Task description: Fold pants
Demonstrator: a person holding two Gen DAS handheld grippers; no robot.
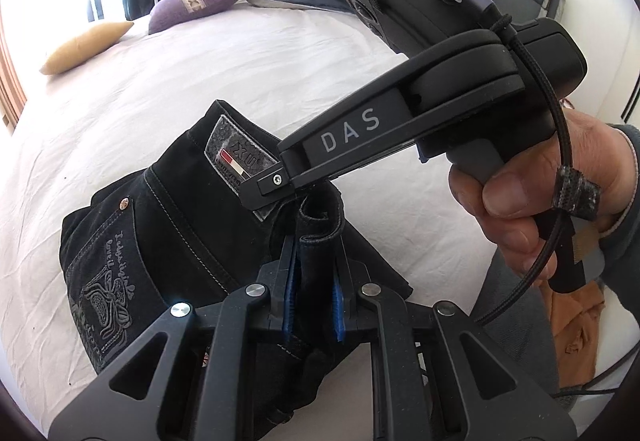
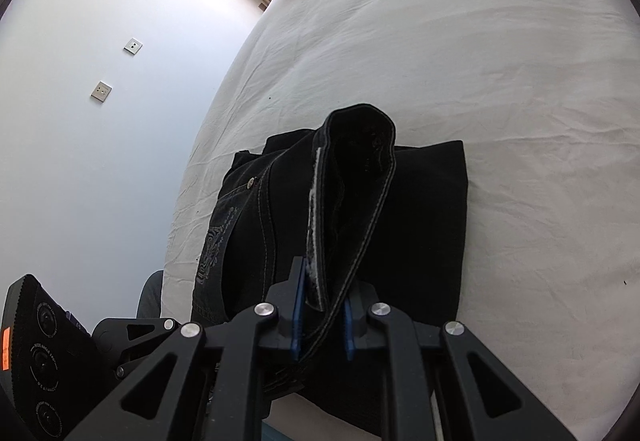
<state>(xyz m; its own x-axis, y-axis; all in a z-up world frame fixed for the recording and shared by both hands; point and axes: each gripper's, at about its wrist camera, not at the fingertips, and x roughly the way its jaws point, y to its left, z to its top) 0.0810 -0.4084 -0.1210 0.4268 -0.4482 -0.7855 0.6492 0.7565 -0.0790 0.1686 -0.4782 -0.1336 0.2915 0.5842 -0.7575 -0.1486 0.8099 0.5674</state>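
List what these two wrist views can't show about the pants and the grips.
- Left wrist view: the right gripper hides part of the grey waistband patch on the black denim pants.
- Left wrist view: the left gripper covers the pants' near edge.
- Right wrist view: the right gripper's body hides the near edge of the folded stack; the raised waistband hides the layers behind it.
- Both: white bedsheet is cut off by the fisheye rim.
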